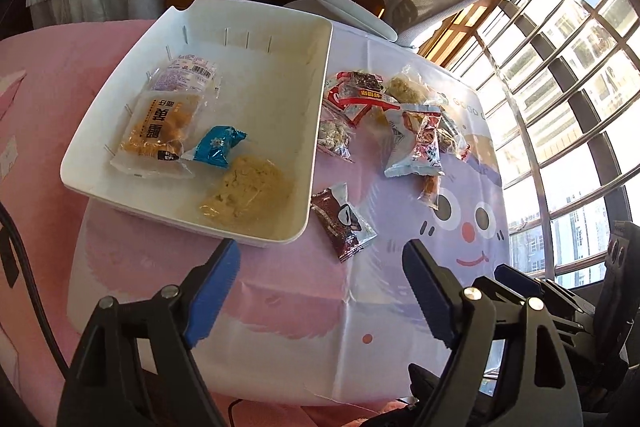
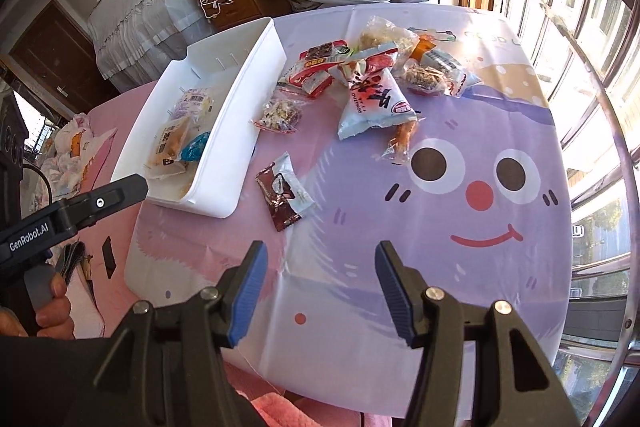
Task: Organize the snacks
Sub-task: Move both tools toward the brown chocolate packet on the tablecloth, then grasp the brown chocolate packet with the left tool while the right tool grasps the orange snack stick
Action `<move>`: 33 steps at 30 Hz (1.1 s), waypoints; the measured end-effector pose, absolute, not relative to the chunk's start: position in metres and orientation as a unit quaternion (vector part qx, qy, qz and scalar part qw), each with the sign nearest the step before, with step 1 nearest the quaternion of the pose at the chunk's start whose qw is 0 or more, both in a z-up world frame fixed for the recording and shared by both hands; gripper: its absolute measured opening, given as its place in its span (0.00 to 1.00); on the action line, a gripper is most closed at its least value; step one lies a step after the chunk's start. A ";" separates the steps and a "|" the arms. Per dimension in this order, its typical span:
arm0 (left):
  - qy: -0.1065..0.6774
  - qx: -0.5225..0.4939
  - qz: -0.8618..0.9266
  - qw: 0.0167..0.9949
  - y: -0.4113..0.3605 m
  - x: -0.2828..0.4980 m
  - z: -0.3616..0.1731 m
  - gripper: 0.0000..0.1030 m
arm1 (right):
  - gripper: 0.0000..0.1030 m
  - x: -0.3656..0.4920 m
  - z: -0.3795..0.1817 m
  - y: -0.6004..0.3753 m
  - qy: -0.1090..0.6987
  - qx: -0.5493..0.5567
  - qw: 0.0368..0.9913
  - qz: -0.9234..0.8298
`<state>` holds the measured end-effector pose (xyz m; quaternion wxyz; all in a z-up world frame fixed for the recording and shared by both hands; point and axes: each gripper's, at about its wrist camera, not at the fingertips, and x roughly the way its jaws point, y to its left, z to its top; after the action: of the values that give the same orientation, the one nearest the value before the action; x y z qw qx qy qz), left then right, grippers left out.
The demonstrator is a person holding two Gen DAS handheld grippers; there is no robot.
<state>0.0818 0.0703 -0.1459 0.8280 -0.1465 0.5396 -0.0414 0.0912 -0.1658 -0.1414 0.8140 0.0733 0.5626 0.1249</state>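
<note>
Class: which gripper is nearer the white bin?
Left. The left gripper hovers just before the white bin's near rim; the right gripper sits farther off, bin to its left.

Both wrist views look down from near, sharing the white bin (image 1: 316,131) (image 2: 240,131) and tablecloth (image 1: 304,307) (image 2: 360,211).

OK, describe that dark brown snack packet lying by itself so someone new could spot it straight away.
Find the white bin on the cartoon-face tablecloth. Just outside the bin's near corner, toward the grippers, lies the dark brown packet with a white end. It lies alone, apart from the snack pile further back.
</note>
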 end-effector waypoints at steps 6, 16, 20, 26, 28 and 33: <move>0.541 -0.160 -0.020 0.825 0.046 0.083 -0.162 0.89 | 0.57 0.109 -0.150 -0.192 0.568 0.065 0.809 0.132; 0.534 -0.184 0.019 0.825 0.017 0.094 -0.194 0.91 | 0.58 0.146 -0.172 -0.205 0.569 0.053 0.809 0.135; 0.542 -0.191 0.032 0.818 0.010 0.100 -0.213 0.91 | 0.58 0.160 -0.180 -0.206 0.553 0.051 0.820 0.136; 0.551 -0.195 0.058 0.810 0.004 0.108 -0.236 0.91 | 0.58 0.182 -0.194 -0.208 0.531 0.040 0.836 0.135; 0.551 -0.195 0.067 0.808 0.003 0.112 -0.242 0.91 | 0.58 0.189 -0.201 -0.208 0.527 0.035 0.839 0.132; 0.551 -0.204 0.094 0.804 -0.001 0.123 -0.256 0.91 | 0.58 0.204 -0.221 -0.207 0.529 0.019 0.839 0.125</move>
<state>0.1232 -0.0015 -0.2560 0.8040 -0.2040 0.5506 0.0938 0.2039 -0.2066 -0.2215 0.8393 0.0188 0.5287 0.1255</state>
